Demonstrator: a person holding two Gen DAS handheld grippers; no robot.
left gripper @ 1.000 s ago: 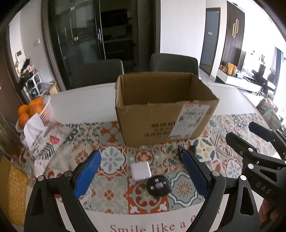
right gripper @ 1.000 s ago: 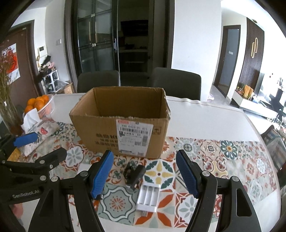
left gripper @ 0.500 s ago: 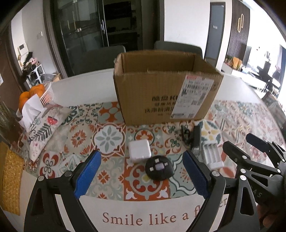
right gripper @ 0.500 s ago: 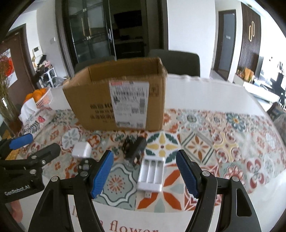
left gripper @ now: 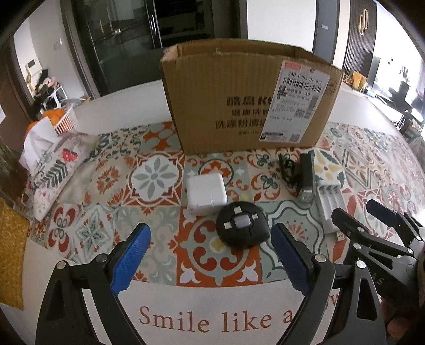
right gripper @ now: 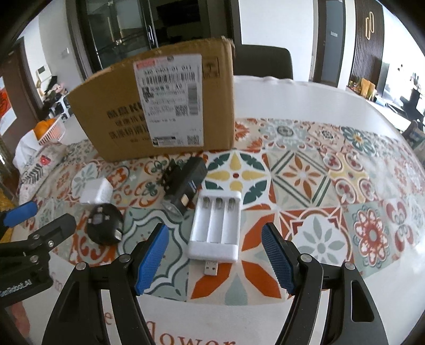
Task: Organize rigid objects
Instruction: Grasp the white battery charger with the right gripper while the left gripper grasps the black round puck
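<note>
Right wrist: parted tongs (right gripper: 214,261) hover near battery charger (right gripper: 215,226).

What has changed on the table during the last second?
Both grippers came down and closer, open: the left gripper toward the black round device, the right gripper toward the white battery charger. Nothing was grasped; the items and cardboard box stayed put.

Behind the table (right gripper: 292,98) stands a grey chair (right gripper: 263,61); left of it, dark glass cabinet doors (right gripper: 119,34); right, white wall (right gripper: 276,24), daylit.
</note>
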